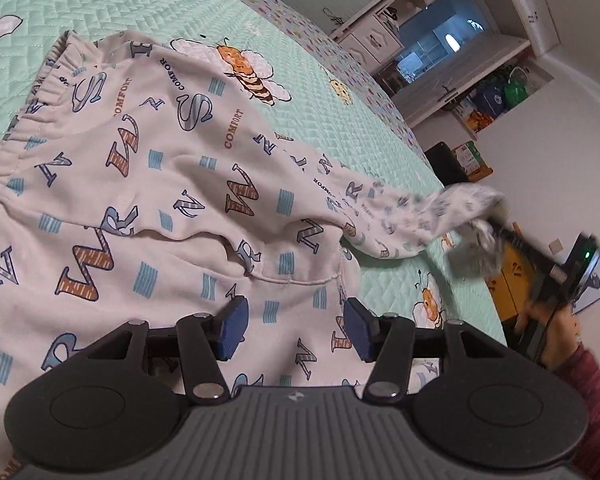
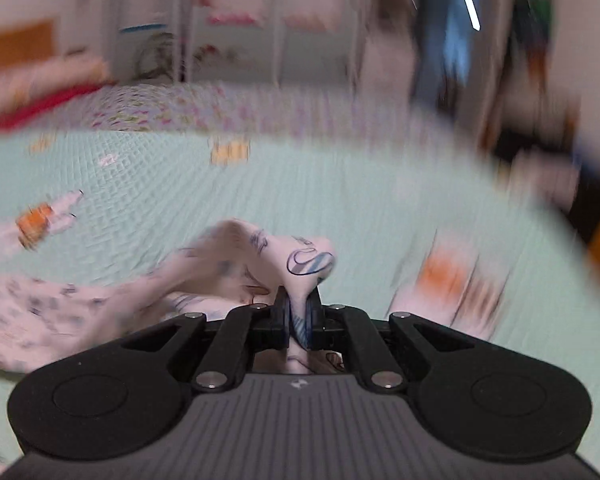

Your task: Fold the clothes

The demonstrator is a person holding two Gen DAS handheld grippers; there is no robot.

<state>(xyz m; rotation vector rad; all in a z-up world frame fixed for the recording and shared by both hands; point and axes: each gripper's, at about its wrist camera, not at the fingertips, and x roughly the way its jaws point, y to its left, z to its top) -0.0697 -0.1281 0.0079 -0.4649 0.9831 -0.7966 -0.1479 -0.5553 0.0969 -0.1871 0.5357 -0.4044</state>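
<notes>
Blurred by motion across the right wrist view, the bedspread [image 2: 260, 184] and shelves [image 2: 240, 20]; smeared in the left wrist view, the trouser leg end [image 1: 464, 204] beside the right gripper [image 1: 496, 236]; cut off at left and bottom edges, the trousers [image 1: 140, 184].

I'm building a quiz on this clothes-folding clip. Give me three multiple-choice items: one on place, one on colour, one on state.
1. Where do the printed pants lie?
A. on a quilted bedspread
B. on a wooden floor
C. in a basket

2. What colour is the bedspread?
A. red
B. pale green
C. black

3. How does the right gripper stand?
A. wide open and empty
B. shut on the pants' leg end
C. shut on a book

Answers: 1 A, the quilt shows all around the fabric. 2 B, mint green with bee prints. 3 B, its pads pinch printed fabric, while the left gripper hangs open above the pants.
</notes>
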